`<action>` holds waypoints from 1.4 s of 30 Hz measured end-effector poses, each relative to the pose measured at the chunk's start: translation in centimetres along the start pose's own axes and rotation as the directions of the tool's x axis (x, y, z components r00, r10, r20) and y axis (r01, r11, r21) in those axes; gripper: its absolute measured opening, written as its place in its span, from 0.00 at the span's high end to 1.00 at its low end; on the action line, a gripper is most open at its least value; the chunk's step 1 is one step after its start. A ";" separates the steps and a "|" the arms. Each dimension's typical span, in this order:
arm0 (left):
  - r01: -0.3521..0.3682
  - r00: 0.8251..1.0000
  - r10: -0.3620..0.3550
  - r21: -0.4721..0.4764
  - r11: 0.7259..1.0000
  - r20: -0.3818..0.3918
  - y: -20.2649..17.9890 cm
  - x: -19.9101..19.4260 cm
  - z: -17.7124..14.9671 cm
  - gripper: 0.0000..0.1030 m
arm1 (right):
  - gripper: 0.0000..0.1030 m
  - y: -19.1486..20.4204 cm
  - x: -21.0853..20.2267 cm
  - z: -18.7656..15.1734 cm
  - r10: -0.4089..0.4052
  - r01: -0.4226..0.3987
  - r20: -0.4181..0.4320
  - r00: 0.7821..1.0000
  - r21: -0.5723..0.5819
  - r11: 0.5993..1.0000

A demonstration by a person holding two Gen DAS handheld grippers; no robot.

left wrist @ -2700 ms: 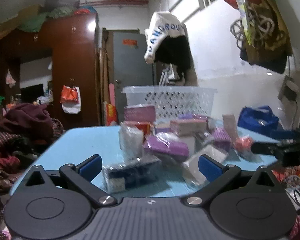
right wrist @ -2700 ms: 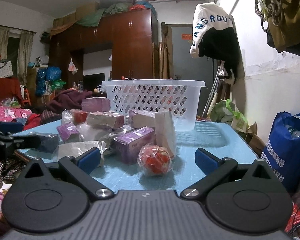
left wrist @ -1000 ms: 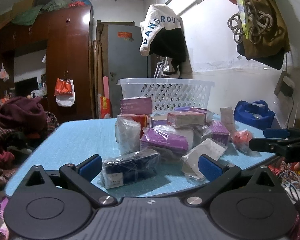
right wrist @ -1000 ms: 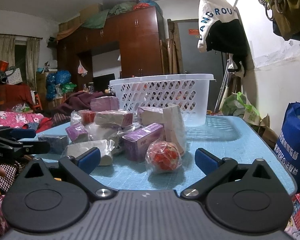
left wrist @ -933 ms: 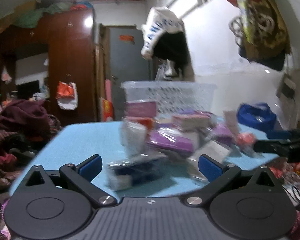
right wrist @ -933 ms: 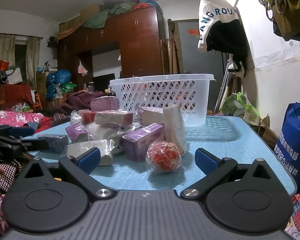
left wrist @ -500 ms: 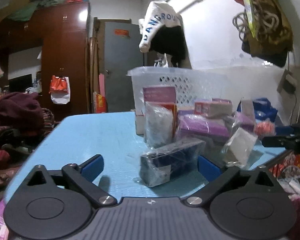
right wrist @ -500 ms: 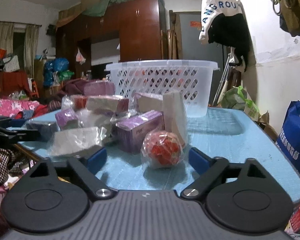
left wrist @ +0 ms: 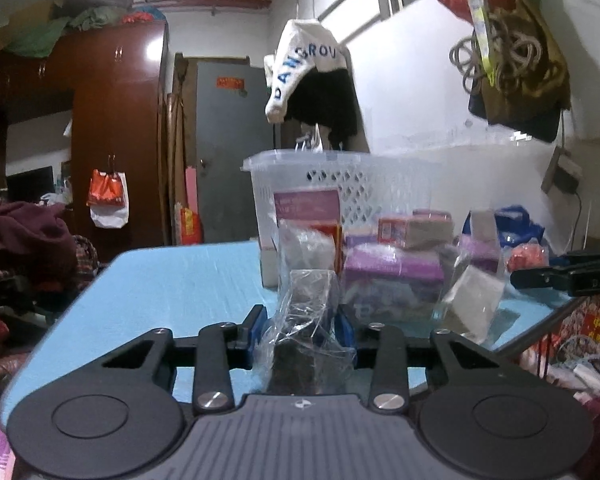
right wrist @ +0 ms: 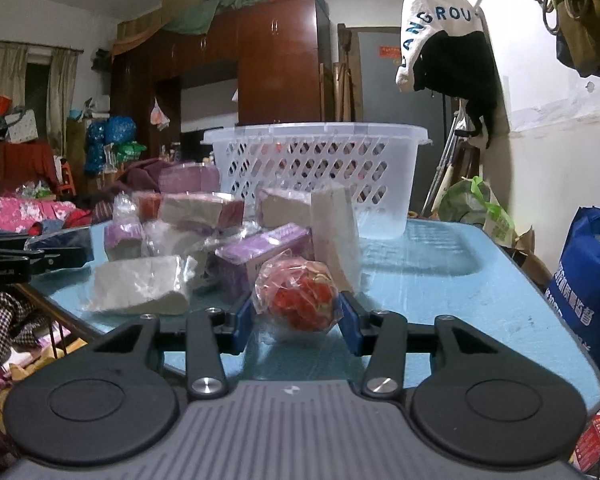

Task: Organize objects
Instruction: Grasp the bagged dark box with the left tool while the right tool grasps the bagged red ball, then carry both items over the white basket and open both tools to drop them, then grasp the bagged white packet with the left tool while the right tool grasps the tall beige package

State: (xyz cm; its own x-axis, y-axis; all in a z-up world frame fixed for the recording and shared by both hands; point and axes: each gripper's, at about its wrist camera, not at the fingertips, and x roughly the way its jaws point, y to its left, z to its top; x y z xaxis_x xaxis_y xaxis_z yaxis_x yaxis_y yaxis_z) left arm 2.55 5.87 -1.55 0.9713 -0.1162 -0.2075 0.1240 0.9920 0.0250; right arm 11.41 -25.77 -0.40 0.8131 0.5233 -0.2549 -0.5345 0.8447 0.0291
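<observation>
A heap of plastic-wrapped boxes (right wrist: 256,256) lies on the blue table (left wrist: 172,280) in front of a white lattice basket (right wrist: 316,176). My left gripper (left wrist: 300,330) is shut on a dark blue box in clear wrap (left wrist: 306,320) at the heap's near end. My right gripper (right wrist: 296,322) is shut on a red ball in clear wrap (right wrist: 296,296) resting on the table. Each gripper shows at the edge of the other's view: the right one (left wrist: 568,278) and the left one (right wrist: 36,256).
The basket (left wrist: 340,184) stands at the table's far side by the white wall. A blue shopping bag (right wrist: 588,292) stands on the floor to the right. Clothes and bedding (left wrist: 24,248) are piled left of the table. A garment (right wrist: 444,28) hangs above the basket.
Both grippers moved forward and closed: the left on the dark blue box, the right on the red ball. Both were open and empty before.
</observation>
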 end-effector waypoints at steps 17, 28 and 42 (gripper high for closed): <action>0.004 0.990 -0.031 -0.195 0.981 -0.135 1.8 20.8 18.9 0.57 | 0.52 -3.5 14.5 18.0 -0.035 0.037 0.032 0.999 -0.073 0.997; -0.027 0.999 0.024 -0.093 0.995 -0.036 -0.6 13.1 14.7 0.08 | 0.00 -4.0 5.9 12.3 -0.009 0.010 0.103 0.995 -0.007 1.000; 0.146 0.987 -0.143 0.043 0.988 -0.069 -8.5 2.8 2.6 0.08 | 0.26 -2.7 4.3 2.9 -0.033 0.032 -0.027 0.999 -0.008 0.999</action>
State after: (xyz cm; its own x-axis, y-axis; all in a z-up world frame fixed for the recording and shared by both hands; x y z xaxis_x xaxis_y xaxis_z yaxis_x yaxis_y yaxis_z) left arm 4.74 -2.97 0.24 0.9273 -0.2526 -0.2762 0.2727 0.9614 0.0361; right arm 17.03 -25.48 1.21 0.8236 0.4922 -0.2819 -0.5097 0.8602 0.0129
